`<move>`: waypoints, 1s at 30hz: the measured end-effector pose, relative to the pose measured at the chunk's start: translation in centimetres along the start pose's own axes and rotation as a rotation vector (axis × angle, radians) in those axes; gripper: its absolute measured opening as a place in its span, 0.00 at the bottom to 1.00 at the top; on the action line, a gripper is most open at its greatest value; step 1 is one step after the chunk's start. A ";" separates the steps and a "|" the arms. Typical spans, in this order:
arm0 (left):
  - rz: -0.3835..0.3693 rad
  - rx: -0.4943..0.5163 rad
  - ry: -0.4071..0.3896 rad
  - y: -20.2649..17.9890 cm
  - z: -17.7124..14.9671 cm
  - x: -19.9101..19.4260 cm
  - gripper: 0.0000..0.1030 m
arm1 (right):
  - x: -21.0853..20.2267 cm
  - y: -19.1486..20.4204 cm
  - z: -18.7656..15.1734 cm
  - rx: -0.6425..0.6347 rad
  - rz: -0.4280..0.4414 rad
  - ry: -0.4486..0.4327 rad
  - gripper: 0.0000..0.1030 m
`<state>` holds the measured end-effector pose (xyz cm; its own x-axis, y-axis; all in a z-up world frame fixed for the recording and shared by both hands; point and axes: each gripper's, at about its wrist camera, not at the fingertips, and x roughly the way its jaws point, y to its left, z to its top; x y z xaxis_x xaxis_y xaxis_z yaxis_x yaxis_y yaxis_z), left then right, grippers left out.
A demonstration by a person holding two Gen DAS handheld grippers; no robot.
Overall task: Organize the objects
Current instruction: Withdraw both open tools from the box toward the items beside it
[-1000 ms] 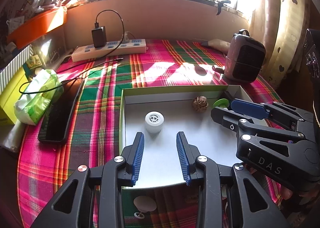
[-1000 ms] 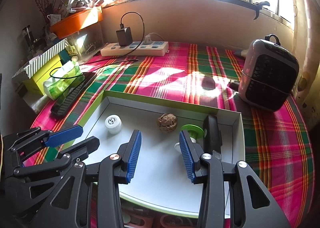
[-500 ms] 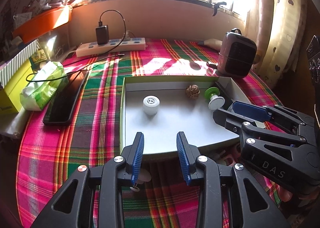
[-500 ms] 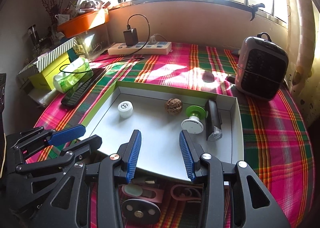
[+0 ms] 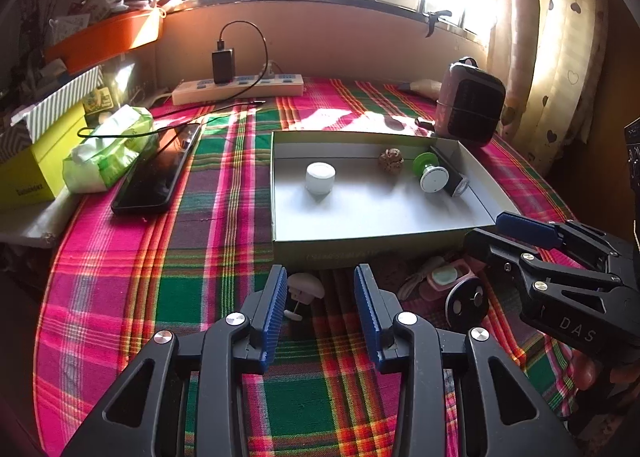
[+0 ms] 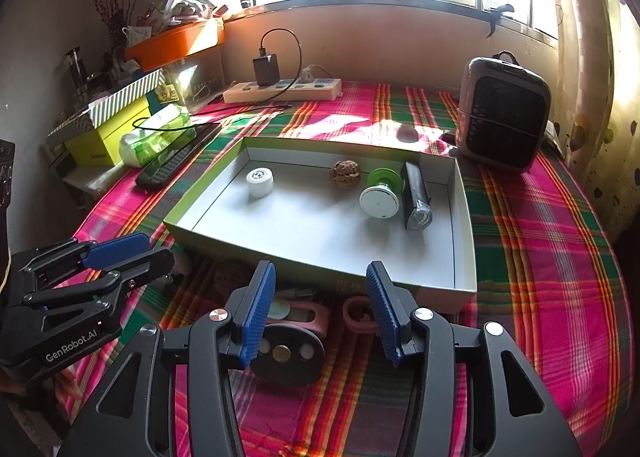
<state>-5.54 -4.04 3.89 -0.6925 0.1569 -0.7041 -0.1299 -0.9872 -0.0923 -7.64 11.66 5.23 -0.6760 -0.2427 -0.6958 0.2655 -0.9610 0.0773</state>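
The shallow box (image 6: 464, 217) sits on the plaid-covered counter (image 6: 540, 257) and already holds a white cap (image 6: 259, 182), a walnut (image 6: 345, 174), a green-and-white spool (image 6: 381, 193) and a dark cylinder (image 6: 417, 201), the last two lying close together by the right wall. Several things remain outside, just in front of the box's near wall: a pink item (image 6: 300, 315), a dark disc (image 6: 286, 357), a pink ring (image 6: 358, 315) and a small white piece (image 5: 304, 291). The right hand-held gripper (image 6: 320, 313) hangs above the pink item and disc with its jaws spread and empty, likely lining up a pick. The left hand-held gripper (image 5: 320, 309) is likewise spread and empty near the white piece.
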 end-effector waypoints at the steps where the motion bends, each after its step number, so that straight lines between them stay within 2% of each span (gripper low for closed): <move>1: -0.006 0.001 0.002 0.2 -0.2 -0.2 0.34 | -0.1 -0.1 -0.3 0.008 0.005 0.000 0.48; 5: -0.012 -0.004 0.017 0.7 -1.3 -0.4 0.35 | -0.4 -0.3 -1.2 0.028 0.030 0.006 0.48; 12: -0.022 -0.024 0.041 1.4 -2.1 0.1 0.38 | -0.6 -0.6 -2.5 0.031 0.025 0.021 0.52; 19: -0.038 -0.040 0.067 1.8 -2.1 1.2 0.38 | -0.4 -0.5 -3.3 0.033 0.049 0.039 0.56; 30: -0.041 -0.039 0.092 1.5 -1.4 3.1 0.38 | 0.7 0.3 -3.6 0.003 0.073 0.087 0.57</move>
<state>-6.88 -5.08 0.60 -0.6190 0.1961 -0.7605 -0.1282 -0.9806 -0.1485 -5.56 11.68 2.18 -0.5931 -0.2995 -0.7474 0.3097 -0.9417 0.1316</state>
